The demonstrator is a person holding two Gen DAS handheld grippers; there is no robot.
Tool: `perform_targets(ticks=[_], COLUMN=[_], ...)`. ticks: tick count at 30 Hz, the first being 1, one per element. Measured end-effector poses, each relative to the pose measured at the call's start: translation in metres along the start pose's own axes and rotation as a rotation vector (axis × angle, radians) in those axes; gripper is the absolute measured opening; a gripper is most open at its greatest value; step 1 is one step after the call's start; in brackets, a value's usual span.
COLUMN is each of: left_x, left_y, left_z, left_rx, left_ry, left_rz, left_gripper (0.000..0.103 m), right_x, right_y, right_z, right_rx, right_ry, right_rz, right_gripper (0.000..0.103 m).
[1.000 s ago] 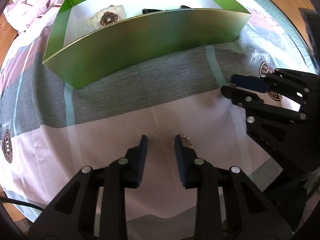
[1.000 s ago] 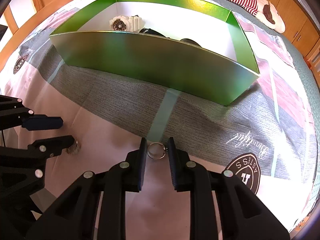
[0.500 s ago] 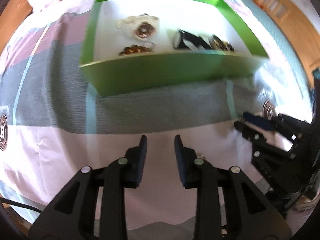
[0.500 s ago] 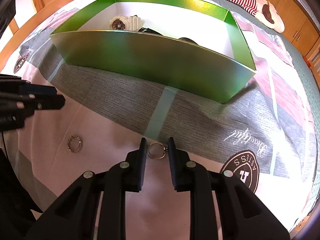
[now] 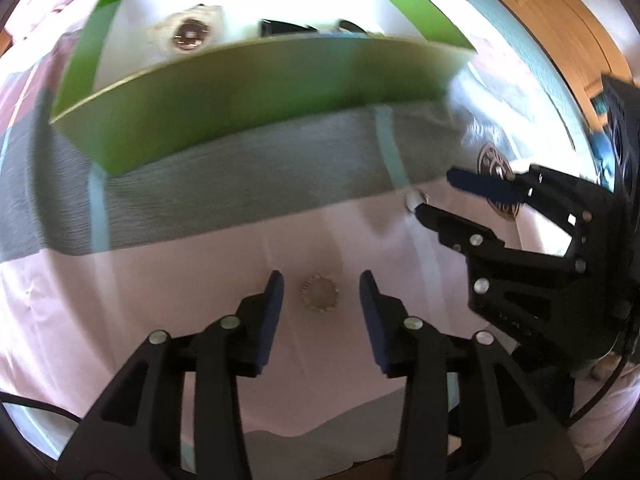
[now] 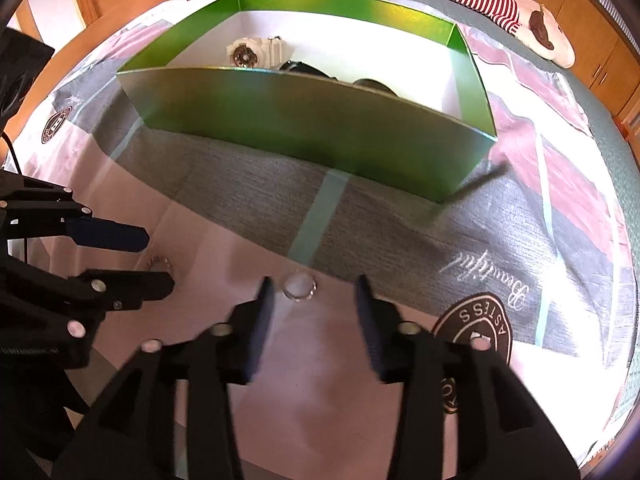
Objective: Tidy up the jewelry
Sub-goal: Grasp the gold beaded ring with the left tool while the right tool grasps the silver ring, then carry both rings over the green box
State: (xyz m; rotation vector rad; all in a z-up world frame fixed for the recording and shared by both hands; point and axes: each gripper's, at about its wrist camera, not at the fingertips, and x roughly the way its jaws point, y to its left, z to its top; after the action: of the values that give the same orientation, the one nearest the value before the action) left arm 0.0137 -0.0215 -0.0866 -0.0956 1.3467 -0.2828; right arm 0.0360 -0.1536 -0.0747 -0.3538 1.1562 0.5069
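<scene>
Both sets of jaws have just been opening. A second ago the left gripper [image 5: 321, 294] had its right finger over the beaded ring [image 5: 319, 293]; now the ring lies flat on the pale pink part of the bedspread [image 5: 180, 320] between the parted pads, touching neither. The right gripper [image 6: 313, 298] was closed tight on either side of the plain silver ring [image 6: 299, 287]; its fingers now stand apart, and the ring lies just beyond the left pad, free of both, at the edge of the grey band.

On the bedspread the script "Beautiful" [image 6: 486, 277] reads upside down, and a round badge [image 6: 474, 322] carries letters that may read "ASTISS".

The green box [image 6: 304, 124] stands long side toward the grippers, holding a white watch [image 6: 252, 53] and what seem to be dark watches.
</scene>
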Motion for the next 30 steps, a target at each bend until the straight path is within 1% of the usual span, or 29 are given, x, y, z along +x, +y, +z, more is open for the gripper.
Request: perform_targets(ticks=[3, 5, 7, 8, 9, 11, 14, 16, 18, 21, 22, 23, 25, 30], left_x=[0.015, 0.017, 0.021, 0.023, 0.023, 0.022, 0.022, 0.022, 0.022, 0.024, 0.026, 0.026, 0.027, 0.017], left_y=[-0.004, -0.005, -0.008, -0.008, -0.006, -0.003, -0.003, -0.007, -0.013, -0.02, -0.021, -0.021, -0.023, -0.015], left_z=[0.004, 0.004, 0.007, 0.009, 0.008, 0.01, 0.012, 0.013, 0.012, 0.011, 0.011, 0.011, 0.013, 0.011], left_rx=[0.004, 0.007, 0.007, -0.002, -0.009, -0.026, -0.027, -0.016, -0.004, 0.021, 0.025, 0.026, 0.022, 0.004], left_ry=[0.019, 0.022, 0.02, 0.018, 0.017, 0.013, 0.006, 0.006, 0.007, 0.012, 0.014, 0.014, 0.01, -0.009], left_rz=[0.023, 0.036, 0.051, 0.057, 0.059, 0.052, 0.07, 0.08, 0.08, 0.084, 0.09, 0.095, 0.092, 0.091], left_gripper=[0.037, 0.036, 0.029, 0.024, 0.021, 0.021, 0.021, 0.022, 0.024, 0.024, 0.024, 0.023, 0.021, 0.021], right_x=[0.003, 0.005, 0.007, 0.008, 0.008, 0.01, 0.012, 0.013, 0.014, 0.014, 0.013, 0.012, 0.012, 0.01], right_y=[0.004, 0.006, 0.006, 0.007, 0.007, 0.008, 0.009, 0.009, 0.009, 0.008, 0.009, 0.009, 0.012, 0.016], right_z=[-0.005, -0.007, -0.009, -0.009, -0.009, -0.008, -0.007, -0.007, -0.006, -0.006, -0.005, -0.005, -0.004, -0.001], right_rx=[-0.029, -0.04, -0.043, -0.044, -0.043, -0.042, -0.049, -0.053, -0.052, -0.052, -0.052, -0.058, -0.064, -0.07], right_ry=[0.016, 0.023, 0.019, 0.012, 0.007, 0.005, -0.002, -0.002, -0.003, -0.005, -0.007, -0.009, -0.012, -0.025], right_rz=[0.0, -0.004, -0.007, -0.007, -0.007, -0.007, -0.012, -0.014, -0.013, -0.013, -0.01, 0.0, 0.007, -0.004], right_gripper=[0.044, 0.044, 0.044, 0.044, 0.044, 0.044, 0.044, 0.044, 0.044, 0.043, 0.039, 0.031, 0.022, 0.021])
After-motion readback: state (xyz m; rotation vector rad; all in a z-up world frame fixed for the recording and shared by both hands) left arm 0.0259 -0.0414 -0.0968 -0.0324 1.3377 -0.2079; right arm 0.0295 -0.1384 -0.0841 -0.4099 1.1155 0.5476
